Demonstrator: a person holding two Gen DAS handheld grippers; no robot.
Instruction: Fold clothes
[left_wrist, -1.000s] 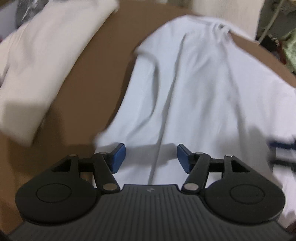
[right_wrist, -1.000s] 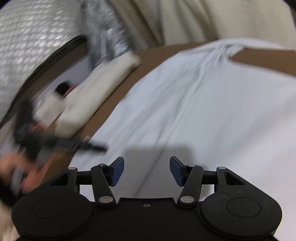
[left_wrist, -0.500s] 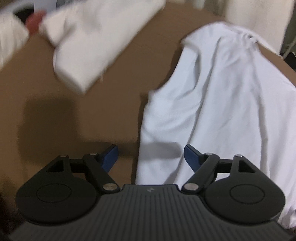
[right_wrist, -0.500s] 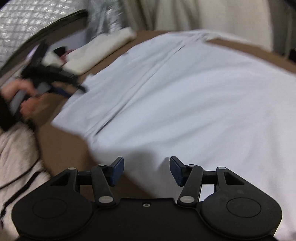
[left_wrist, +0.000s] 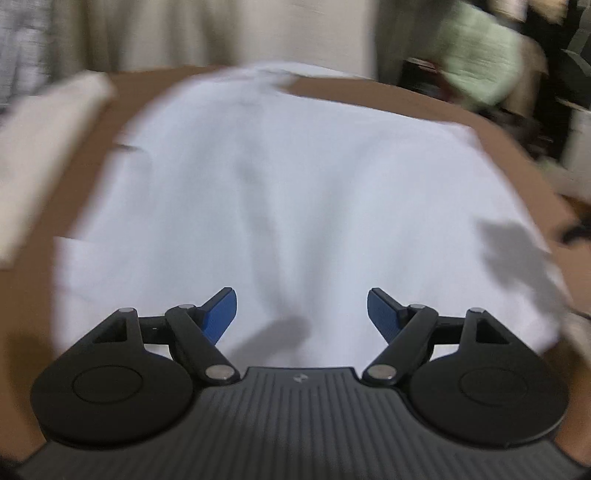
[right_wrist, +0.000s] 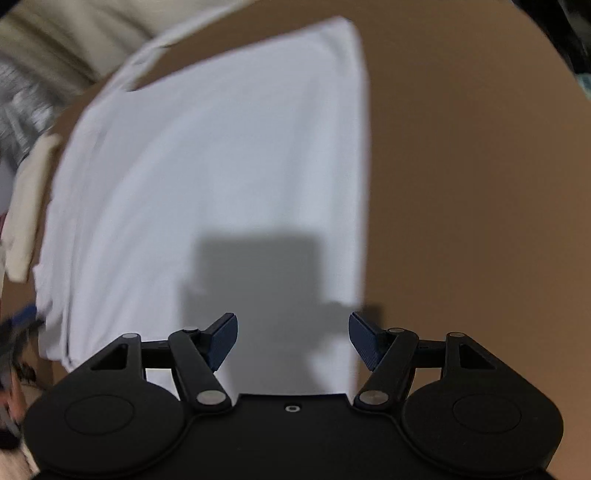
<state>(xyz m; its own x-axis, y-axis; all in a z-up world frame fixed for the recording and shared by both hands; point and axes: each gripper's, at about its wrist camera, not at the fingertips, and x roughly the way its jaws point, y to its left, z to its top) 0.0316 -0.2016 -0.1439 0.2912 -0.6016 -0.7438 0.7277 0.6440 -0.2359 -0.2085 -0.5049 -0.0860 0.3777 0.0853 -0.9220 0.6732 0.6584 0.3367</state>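
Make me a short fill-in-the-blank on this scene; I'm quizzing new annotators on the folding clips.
1. The white garment lies spread on a ____ surface.
2. Both the left tool and the right tool have their jaws ____.
3. The pads on each tool are coloured ____.

Missing words: brown; open; blue

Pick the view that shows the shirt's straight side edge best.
Right wrist view: the shirt runs its straight edge unbroken along the bare brown table, only mildly blurred. The left wrist view shows the shirt more blurred, that edge smeared and shadowed.
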